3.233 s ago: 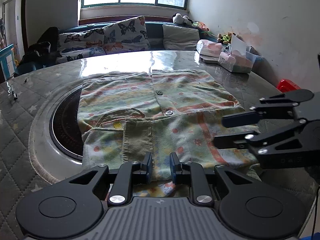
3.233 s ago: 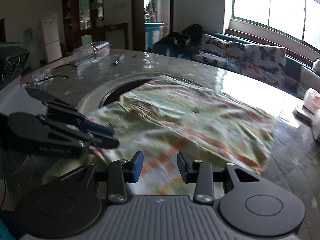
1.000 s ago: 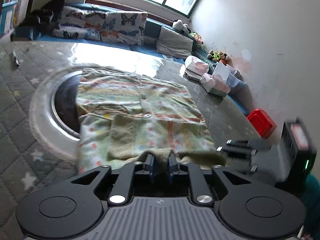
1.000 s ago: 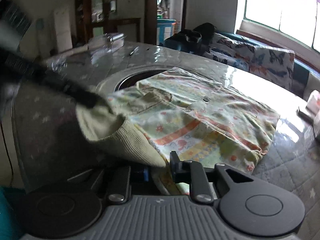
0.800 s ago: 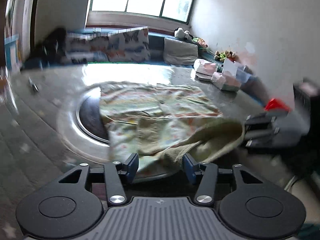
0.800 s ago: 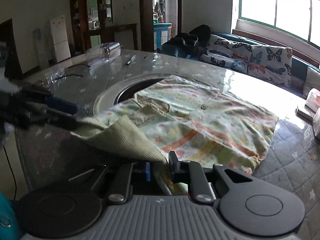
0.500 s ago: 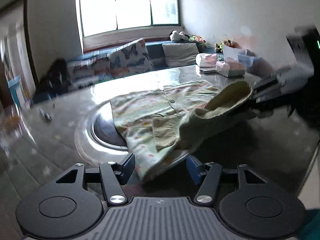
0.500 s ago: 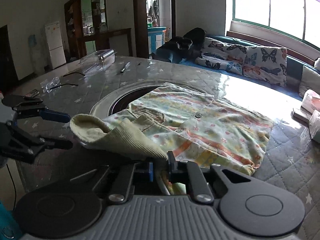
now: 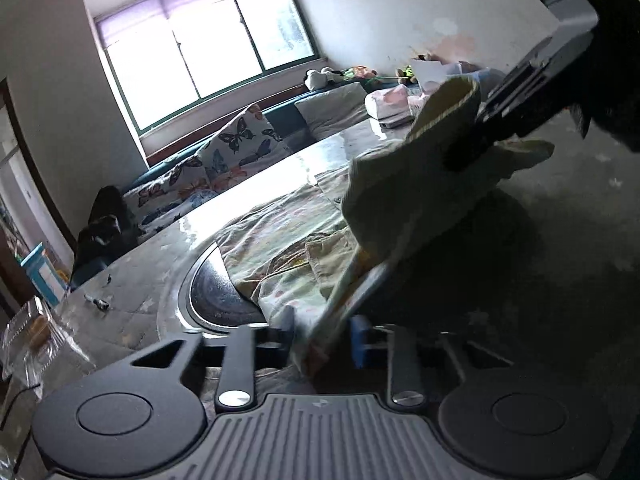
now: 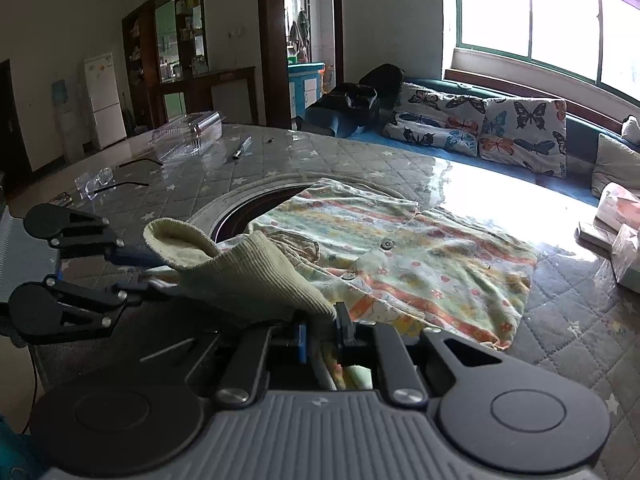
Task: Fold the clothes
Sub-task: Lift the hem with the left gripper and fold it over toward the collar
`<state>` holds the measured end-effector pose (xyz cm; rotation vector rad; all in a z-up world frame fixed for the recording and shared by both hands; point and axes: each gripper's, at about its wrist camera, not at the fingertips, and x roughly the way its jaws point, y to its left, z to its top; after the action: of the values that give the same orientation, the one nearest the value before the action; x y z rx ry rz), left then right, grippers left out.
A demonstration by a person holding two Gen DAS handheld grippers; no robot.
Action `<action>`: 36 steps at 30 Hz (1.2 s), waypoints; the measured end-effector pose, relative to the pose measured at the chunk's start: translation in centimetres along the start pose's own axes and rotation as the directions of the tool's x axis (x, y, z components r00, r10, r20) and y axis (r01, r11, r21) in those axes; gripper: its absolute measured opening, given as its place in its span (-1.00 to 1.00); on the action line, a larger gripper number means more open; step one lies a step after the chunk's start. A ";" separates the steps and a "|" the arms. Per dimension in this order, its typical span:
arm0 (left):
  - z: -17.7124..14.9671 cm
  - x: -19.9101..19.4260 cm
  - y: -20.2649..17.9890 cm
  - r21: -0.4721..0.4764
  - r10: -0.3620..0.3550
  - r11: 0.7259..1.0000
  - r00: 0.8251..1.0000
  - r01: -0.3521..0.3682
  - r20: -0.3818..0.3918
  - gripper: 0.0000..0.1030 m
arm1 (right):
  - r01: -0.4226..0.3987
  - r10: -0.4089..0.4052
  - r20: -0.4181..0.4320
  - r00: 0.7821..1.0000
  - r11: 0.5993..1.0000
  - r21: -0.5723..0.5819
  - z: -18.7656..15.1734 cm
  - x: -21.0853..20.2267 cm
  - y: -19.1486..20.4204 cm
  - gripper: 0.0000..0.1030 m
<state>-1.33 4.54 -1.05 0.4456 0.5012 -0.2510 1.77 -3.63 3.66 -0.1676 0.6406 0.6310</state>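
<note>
A pastel patterned shirt (image 10: 404,248) lies spread on the quilted table, partly over a round dark recess (image 10: 256,208). Its near hem with the ribbed green cuff (image 10: 248,276) is lifted off the table. My right gripper (image 10: 322,330) is shut on that hem. In the left wrist view the shirt (image 9: 280,256) rises to the raised cuff (image 9: 420,176) held by the right gripper at the upper right. My left gripper (image 9: 322,340) stands open around the hanging hem edge. It shows open at the left in the right wrist view (image 10: 132,276).
A pen (image 10: 242,148), a clear plastic box (image 10: 188,132) and safety glasses (image 10: 100,180) lie on the far left of the table. Tissue packs and boxes (image 10: 616,216) sit at the right edge. A sofa with butterfly cushions (image 10: 480,128) stands behind.
My left gripper let go of the hem, swung out left and has come back with its open jaws around the hem edge. My right gripper stays shut on the hem and holds it raised.
</note>
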 end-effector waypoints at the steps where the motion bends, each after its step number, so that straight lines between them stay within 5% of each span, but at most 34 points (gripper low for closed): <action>1: 0.0 -0.1 0.0 0.006 0.002 1.000 1.000 -0.002 0.006 -0.75 | 0.001 -0.001 0.005 1.000 1.000 0.001 -0.1 -0.1 0.0 -0.79; 21: 1.5 -12.1 -2.3 -0.029 -0.112 0.993 0.988 0.115 0.104 -0.87 | -0.081 0.084 0.031 0.996 0.994 -0.074 -4.7 -12.4 4.5 -0.83; 36: 5.7 -4.1 3.9 -0.188 -0.091 0.976 0.992 0.106 0.089 -0.88 | -0.037 0.038 0.007 0.999 0.995 -0.089 2.5 -6.2 -0.3 -0.83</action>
<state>-1.13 5.76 6.91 0.2218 0.4650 -0.3120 -0.71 -6.11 9.37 -0.2359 0.6087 0.6962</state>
